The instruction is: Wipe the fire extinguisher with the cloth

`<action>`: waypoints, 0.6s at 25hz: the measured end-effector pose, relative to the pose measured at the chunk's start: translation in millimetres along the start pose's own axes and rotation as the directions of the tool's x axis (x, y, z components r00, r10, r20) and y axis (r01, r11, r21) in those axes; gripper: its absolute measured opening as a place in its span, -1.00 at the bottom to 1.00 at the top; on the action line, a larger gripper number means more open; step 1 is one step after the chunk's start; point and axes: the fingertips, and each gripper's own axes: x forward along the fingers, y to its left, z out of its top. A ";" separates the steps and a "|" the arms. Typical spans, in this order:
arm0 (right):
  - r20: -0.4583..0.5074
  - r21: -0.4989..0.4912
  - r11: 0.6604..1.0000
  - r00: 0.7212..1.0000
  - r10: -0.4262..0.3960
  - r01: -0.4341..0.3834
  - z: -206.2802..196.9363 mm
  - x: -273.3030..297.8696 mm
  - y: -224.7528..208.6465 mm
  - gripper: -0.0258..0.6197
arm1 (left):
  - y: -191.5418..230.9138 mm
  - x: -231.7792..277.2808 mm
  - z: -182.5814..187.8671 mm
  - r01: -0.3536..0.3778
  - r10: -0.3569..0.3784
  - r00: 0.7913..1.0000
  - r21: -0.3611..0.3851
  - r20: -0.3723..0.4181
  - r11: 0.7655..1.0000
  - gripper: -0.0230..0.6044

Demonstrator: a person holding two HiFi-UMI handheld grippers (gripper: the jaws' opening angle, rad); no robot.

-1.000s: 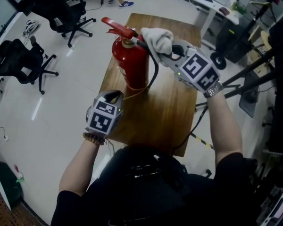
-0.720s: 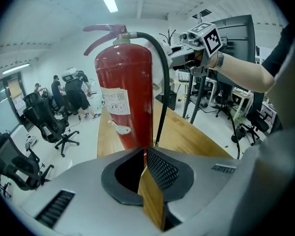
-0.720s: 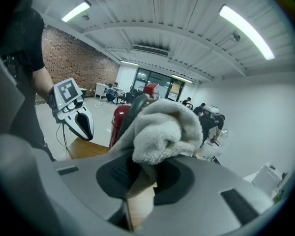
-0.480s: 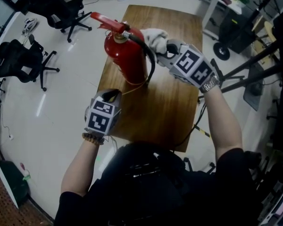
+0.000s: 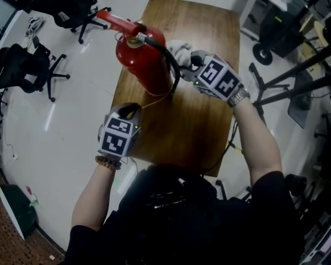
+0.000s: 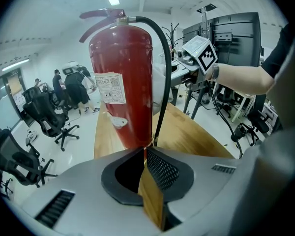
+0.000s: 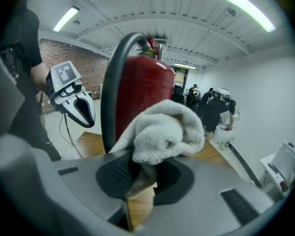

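Wiping in hand: right claw (image 5: 188, 59), clamped on the cloth (image 5: 178, 49), sits at the fire extinguisher's (image 5: 140, 59) right side; left claw (image 5: 128, 112) closed, empty; next stroke likely needs firm contact.

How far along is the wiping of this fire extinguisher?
Done: the cloth is clamped in the right gripper. In hand: it sits against the fire extinguisher, beside the hose. Left: how much is already wiped cannot be told; the left gripper, shut and empty, points at the base.
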 end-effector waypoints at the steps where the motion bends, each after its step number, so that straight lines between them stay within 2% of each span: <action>1: -0.007 0.006 1.000 1.000 0.007 -0.007 -5.0 4.0 0.6 -0.69 | 0.1 1.0 -0.5 -0.001 0.001 1.000 -0.001 -0.003 1.000 -0.89; 15: -0.098 0.093 0.994 0.993 0.072 -0.062 -79.8 60.0 10.5 -0.69 | -2.2 11.6 -7.3 -0.006 0.006 1.000 -0.017 -0.029 1.000 -0.89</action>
